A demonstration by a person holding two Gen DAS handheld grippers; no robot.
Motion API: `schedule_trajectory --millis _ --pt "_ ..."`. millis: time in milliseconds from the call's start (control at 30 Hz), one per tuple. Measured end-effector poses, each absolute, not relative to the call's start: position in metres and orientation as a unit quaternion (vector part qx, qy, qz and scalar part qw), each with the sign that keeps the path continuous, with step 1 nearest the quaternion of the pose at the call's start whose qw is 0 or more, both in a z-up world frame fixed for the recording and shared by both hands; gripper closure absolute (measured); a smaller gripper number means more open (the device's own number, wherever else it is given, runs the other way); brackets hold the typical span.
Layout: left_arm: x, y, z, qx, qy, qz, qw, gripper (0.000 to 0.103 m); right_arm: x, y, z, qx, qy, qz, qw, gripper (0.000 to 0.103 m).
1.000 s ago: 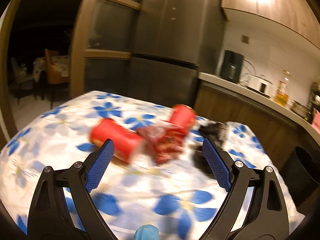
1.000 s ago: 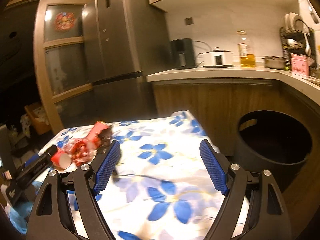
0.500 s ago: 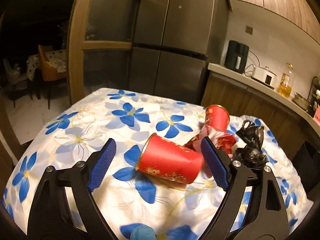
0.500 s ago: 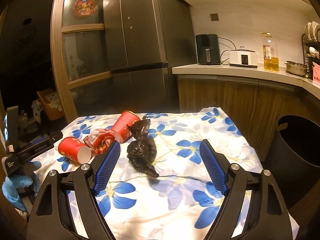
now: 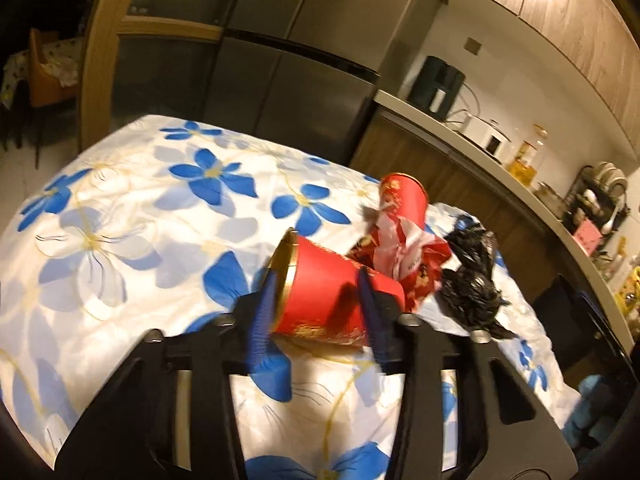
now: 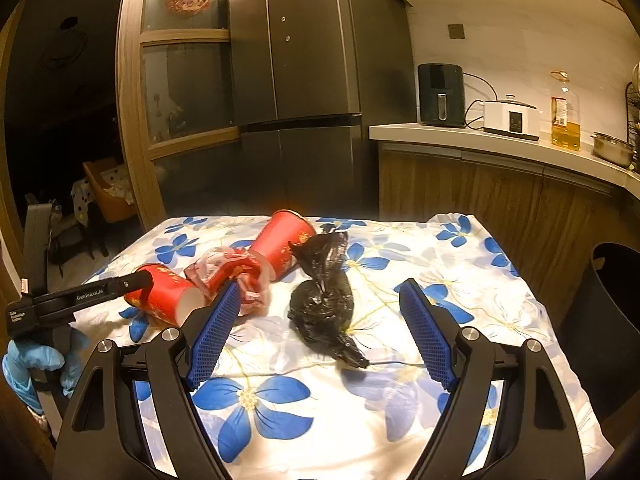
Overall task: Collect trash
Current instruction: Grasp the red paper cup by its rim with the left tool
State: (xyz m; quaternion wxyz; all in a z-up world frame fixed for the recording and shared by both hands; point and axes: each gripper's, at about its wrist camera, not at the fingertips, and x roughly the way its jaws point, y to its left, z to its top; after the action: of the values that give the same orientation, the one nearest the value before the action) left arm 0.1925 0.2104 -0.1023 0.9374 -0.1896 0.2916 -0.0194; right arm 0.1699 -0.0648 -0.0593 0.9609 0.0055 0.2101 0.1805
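A red paper cup [image 5: 320,300] lies on its side on the flowered tablecloth [image 5: 120,220]. My left gripper [image 5: 316,278] is closing around it, with a blue pad against each side of the cup. The right wrist view shows the same cup [image 6: 164,296] under the left gripper's finger [image 6: 116,286]. Behind it lie a crumpled red and white wrapper [image 5: 404,252], a second red cup [image 5: 404,196] and a knotted black bag [image 5: 472,284]. My right gripper [image 6: 320,286] stands open, and the black bag [image 6: 322,304] lies on the cloth just beyond its pads.
A dark round bin [image 6: 612,308] stands on the floor right of the table. A wooden counter [image 6: 480,140] with appliances and an oil bottle runs behind it. A tall fridge [image 6: 304,80] is at the back. A blue-gloved hand [image 6: 32,364] holds the left gripper.
The left gripper's jaws have come in from wide apart onto the near red cup. The right gripper has swung left, so the black bag now lies centred ahead of it.
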Motion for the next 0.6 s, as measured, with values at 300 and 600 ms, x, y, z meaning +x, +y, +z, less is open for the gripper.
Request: schedule_trajectory --millis 300,600 --pt "0.173 0.188 -0.097 -0.173 0.268 -0.065 0.946 0.096 0.179 -0.038 -0.065 -0.006 0.216 0.198 0.956 0.023" --pt "0.133 0.176 -0.081 -0.180 0.222 -0.044 0.957 0.100 0.194 0.003 -0.068 -0.025 0.211 0.215 0.953 0.023"
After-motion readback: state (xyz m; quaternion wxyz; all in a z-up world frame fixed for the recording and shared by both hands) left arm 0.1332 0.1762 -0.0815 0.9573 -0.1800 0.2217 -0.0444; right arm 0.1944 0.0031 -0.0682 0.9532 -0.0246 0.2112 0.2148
